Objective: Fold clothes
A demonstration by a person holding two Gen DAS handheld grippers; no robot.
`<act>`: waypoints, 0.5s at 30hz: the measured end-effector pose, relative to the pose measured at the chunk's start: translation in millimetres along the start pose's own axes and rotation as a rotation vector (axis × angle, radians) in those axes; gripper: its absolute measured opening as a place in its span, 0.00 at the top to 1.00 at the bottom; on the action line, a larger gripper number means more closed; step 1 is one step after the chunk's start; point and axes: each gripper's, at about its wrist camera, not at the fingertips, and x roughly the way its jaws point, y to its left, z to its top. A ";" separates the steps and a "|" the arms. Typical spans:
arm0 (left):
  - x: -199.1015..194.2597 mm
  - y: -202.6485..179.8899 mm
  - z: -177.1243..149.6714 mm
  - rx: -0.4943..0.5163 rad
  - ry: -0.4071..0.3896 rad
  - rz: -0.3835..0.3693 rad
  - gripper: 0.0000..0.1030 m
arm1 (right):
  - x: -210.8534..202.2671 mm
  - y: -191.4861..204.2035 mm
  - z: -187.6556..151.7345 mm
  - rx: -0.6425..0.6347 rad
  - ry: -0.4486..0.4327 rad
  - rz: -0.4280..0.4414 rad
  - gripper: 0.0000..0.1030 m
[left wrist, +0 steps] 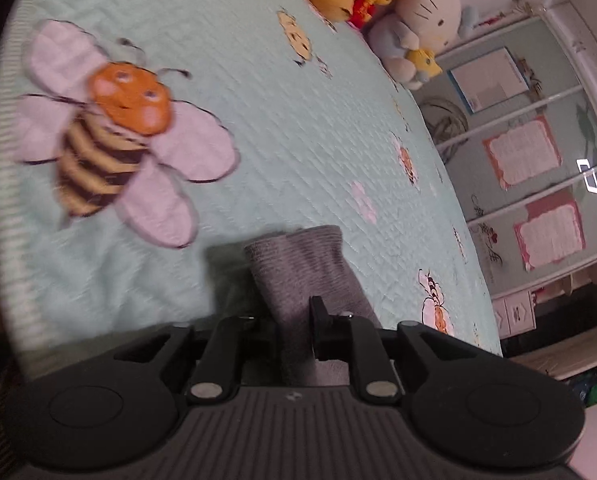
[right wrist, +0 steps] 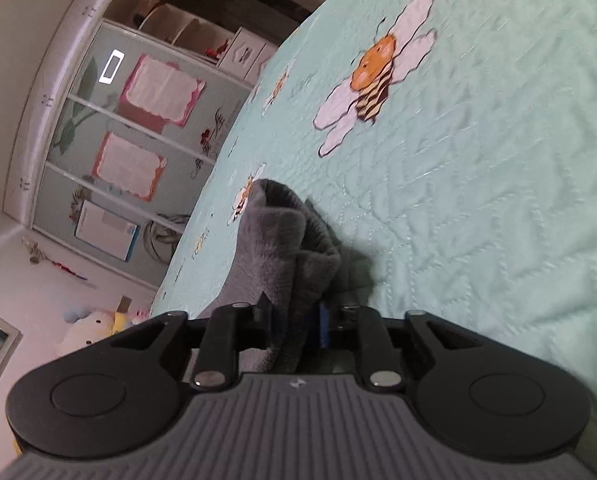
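Grey cloth (left wrist: 298,264) pinched in both tongs, held just above the quilted bed cover (left wrist: 290,128).

Left tongs (left wrist: 294,332) and right tongs (right wrist: 288,328) each clench a bunched edge of the same soft, napped fabric, which rises in thick rounded folds. To handle it well, I judge both grips should stay firm and level, the cloth drawn taut between them so no slack wrinkles form. The pale green cover, stitched in chevrons with bee patches (left wrist: 110,120), offers a broad, slightly yielding surface.
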 end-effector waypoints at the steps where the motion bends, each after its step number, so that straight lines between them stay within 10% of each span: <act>1: -6.2 0.1 -1.4 0.003 -0.004 0.001 0.78 | -8.4 2.7 -2.2 -0.011 -0.015 -0.020 0.73; 7: -41.0 -5.7 -11.4 0.046 -0.020 -0.007 0.74 | -47.8 34.4 -22.0 -0.166 -0.067 -0.088 0.71; 15: -39.4 -92.4 -47.8 0.388 0.036 -0.166 0.56 | -29.7 42.8 -1.0 -0.087 -0.106 -0.024 0.71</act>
